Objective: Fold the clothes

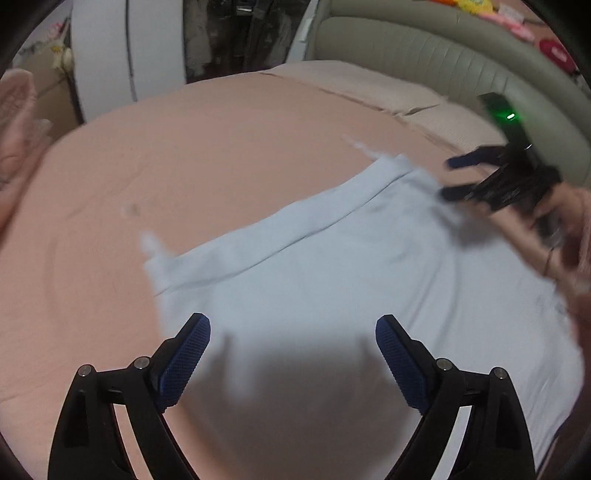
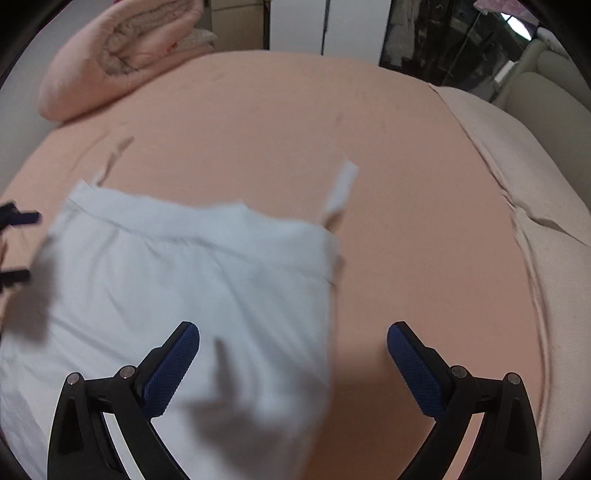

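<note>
Left wrist view: pale blue garment [image 1: 332,266] lies spread on the bed [image 1: 207,155], on its salmon-pink sheet, one folded band running across its far edge. Two thin white straps stick out from that far edge; one strap [image 2: 341,188] shows clearly in the right wrist view, lying on the sheet beyond the garment's far right corner.

Left hand-held gripper [image 1: 293,354] hangs over the near part of the garment, jaws spread wide, nothing between the blue pads, shadow cast on the cloth below. No contact with the cloth visible.

Right hand-held gripper [image 2: 293,358] sits over the garment's right edge, one pad above the cloth, the other above bare sheet. Jaws wide apart, released, nothing gripped. From the left wrist view it is seen at the garment's far right corner [image 1: 458,177], held by a hand [image 1: 554,236], a green light on its body; blurred.

Beyond the garment: a folded pink blanket [image 2: 122,55] at the bed's far left corner, a beige cover [image 2: 535,206] along the bed's right side, a padded grey-green headboard [image 1: 461,62] behind that. White wardrobe doors [image 2: 325,26] stand past the bed's far edge.
</note>
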`<state>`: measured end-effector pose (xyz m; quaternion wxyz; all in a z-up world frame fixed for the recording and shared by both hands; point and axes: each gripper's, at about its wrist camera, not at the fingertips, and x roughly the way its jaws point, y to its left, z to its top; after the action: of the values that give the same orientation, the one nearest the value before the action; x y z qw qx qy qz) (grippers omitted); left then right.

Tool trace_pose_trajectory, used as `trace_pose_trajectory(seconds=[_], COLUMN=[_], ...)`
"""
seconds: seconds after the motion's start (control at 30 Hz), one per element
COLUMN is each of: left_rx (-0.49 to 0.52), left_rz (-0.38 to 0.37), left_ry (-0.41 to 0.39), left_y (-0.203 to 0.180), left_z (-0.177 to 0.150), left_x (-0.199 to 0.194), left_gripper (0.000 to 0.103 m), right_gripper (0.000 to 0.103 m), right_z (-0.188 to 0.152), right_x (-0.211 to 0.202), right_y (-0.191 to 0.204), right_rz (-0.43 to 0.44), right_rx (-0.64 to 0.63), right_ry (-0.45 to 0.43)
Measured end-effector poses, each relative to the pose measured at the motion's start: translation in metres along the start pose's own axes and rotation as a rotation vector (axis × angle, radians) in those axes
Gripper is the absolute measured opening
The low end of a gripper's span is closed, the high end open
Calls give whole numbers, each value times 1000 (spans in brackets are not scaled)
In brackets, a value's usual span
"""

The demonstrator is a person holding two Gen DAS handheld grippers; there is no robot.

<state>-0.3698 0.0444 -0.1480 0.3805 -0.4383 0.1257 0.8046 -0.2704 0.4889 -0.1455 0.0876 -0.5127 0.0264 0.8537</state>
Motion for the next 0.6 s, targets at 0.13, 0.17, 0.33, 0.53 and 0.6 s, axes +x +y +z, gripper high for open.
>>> trace_pose_trajectory(seconds=[0.13, 0.17, 0.33, 0.53, 0.6], left_rx=[-18, -39, -153, -56, 62], left_rz=[106, 91, 134, 104, 128], left_ry=[98, 88, 38, -8, 34], left_y=[24, 35, 72, 23, -6], left_z=[17, 19, 40, 40, 23], left_x=[53, 55, 53, 25, 22], left_gripper=[76, 74, 45, 56, 67], right_gripper=[102, 102, 102, 102, 102], right_z=[18, 20, 30, 13, -1], right_x=[53, 57, 70, 38, 15], right_y=[-3, -11, -34, -17, 2], right_rz=[-66, -40, 11, 123, 96], right_rx=[39, 67, 156, 175, 134], right_ry=[105, 98, 67, 98, 73])
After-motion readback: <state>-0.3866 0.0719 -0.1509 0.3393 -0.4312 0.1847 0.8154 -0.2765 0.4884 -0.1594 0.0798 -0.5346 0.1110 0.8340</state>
